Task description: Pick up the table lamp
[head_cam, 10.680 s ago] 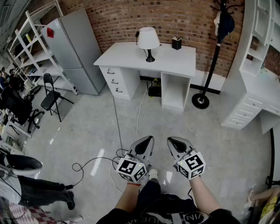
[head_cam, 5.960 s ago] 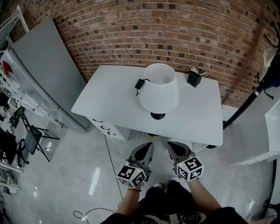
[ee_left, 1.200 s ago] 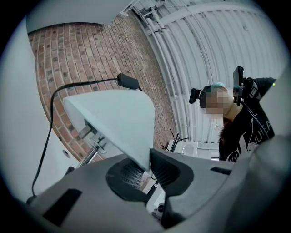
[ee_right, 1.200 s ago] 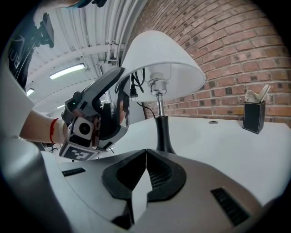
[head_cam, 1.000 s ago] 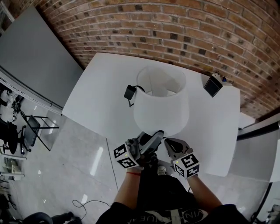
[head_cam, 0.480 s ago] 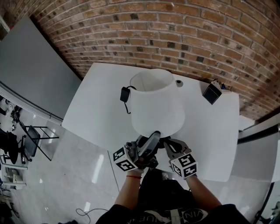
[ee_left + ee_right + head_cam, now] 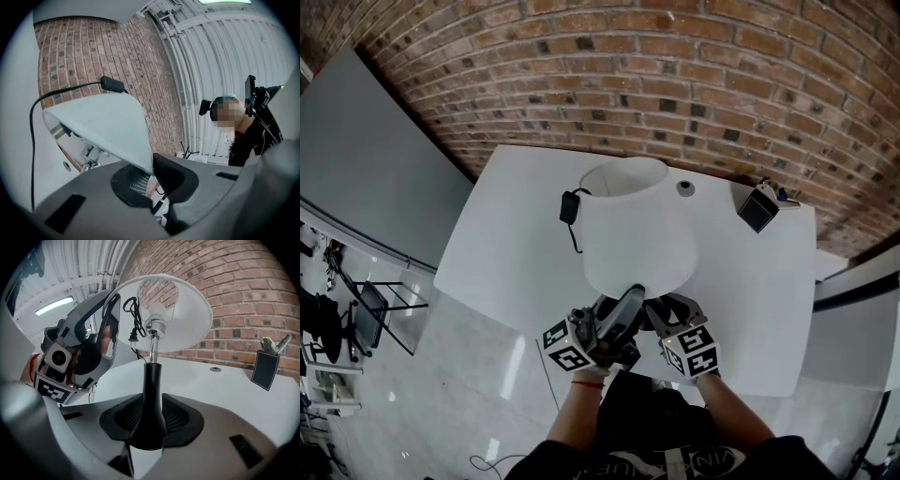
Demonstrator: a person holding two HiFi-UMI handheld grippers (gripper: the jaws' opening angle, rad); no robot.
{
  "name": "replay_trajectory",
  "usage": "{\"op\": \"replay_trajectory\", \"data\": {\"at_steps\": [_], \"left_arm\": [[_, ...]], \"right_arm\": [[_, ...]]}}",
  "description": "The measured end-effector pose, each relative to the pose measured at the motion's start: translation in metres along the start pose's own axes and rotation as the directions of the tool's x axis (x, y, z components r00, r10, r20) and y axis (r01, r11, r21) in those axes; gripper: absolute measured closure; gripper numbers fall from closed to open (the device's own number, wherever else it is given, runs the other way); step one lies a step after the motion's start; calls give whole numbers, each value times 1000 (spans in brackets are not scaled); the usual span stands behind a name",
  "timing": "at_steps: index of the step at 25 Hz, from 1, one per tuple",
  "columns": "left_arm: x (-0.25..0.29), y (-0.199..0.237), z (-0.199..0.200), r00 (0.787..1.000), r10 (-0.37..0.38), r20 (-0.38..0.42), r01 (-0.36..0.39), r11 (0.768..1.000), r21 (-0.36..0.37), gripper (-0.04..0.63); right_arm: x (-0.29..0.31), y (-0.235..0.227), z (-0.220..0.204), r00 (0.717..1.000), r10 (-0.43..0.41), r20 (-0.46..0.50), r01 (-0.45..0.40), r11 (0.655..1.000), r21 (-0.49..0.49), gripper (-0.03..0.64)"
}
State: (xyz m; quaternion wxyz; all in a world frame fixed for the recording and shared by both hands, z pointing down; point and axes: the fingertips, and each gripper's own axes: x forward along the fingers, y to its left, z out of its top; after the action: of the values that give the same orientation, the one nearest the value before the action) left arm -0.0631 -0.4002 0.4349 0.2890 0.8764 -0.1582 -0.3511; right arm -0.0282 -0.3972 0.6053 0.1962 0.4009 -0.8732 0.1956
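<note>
The table lamp stands on the white desk (image 7: 511,253), with a white shade (image 7: 637,230) and a black stem (image 7: 151,394) under a chrome socket (image 7: 154,325). My left gripper (image 7: 630,298) points upward and is shut on the shade's lower rim (image 7: 101,129), which sits pinched between its pads (image 7: 152,171). My right gripper (image 7: 661,305) reaches under the shade. Its jaws are opening, and the stem stands between its pads (image 7: 150,427) low down near the foot. The lamp's foot is hidden by the shade and the jaws.
The lamp's black cable and plug (image 7: 569,208) lie on the desk left of the shade. A small black box (image 7: 757,208) and a round disc (image 7: 685,188) sit toward the brick wall. A grey cabinet (image 7: 366,159) stands at the left. A person (image 7: 248,126) stands behind.
Both grippers have moved forward under the shade's near edge. The right gripper now has the stem between its jaws. The left stays on the shade's rim.
</note>
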Motion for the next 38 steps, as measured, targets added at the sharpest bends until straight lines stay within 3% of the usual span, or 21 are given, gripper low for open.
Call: {"op": "replay_trajectory", "data": {"at_steps": [7,25,32,38], "left_arm": [[2,9,7,1000,9,2,-9,1000,-18,574],[4,20,16,1000,15,-3,-15,999,-43,574],[13,7,7,997,-7,-73,7,1000,5,574],[18,-11,13,997,-28,-67,30,999,33,577]], "right_arm": [[21,0,6,999,16,-50,-16,1000,3,474],[38,-2,12,998,19,-56,-18,999,29,471],[36,-1,19,1000,10,-13,-9,999,41,472],[27,2,35,999,18,32,-18,1000,9,473]]}}
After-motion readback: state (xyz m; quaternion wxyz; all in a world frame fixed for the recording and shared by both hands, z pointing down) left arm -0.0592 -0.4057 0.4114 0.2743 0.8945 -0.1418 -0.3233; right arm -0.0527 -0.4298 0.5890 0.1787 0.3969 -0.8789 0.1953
